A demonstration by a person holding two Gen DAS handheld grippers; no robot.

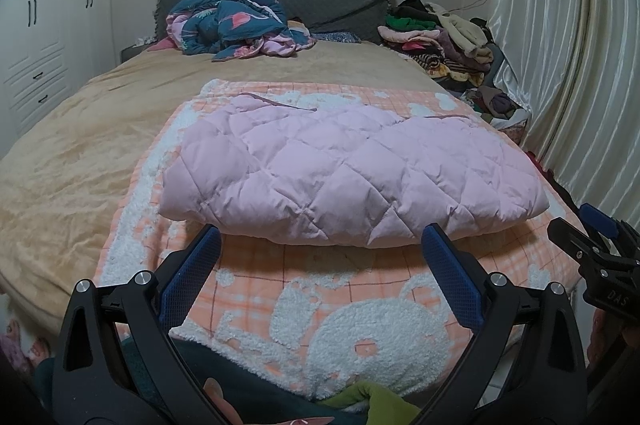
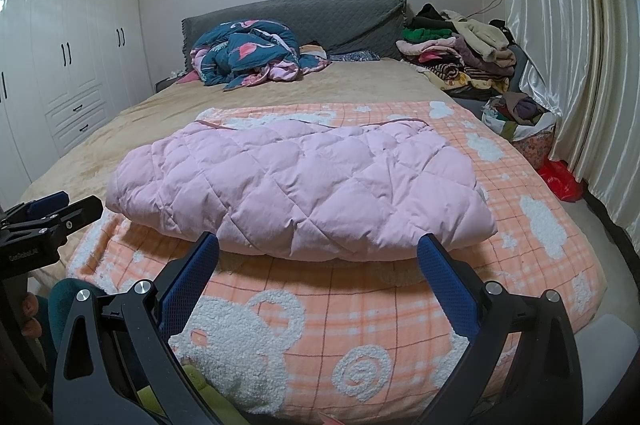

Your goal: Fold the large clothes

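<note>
Folded pink quilted jacket (image 1: 352, 177) lies just ahead of left gripper (image 1: 320, 237) and right gripper (image 2: 318, 245); both spread, empty.

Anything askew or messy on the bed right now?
The pink quilted jacket lies folded on the orange blanket, nothing odd there. Only clutter: a crumpled blue duvet by the headboard and a loose clothes pile beside it.

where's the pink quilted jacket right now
In both wrist views, the folded pink quilted jacket lies on the orange checked blanket at the bed's near end, just beyond both open grippers.
</note>
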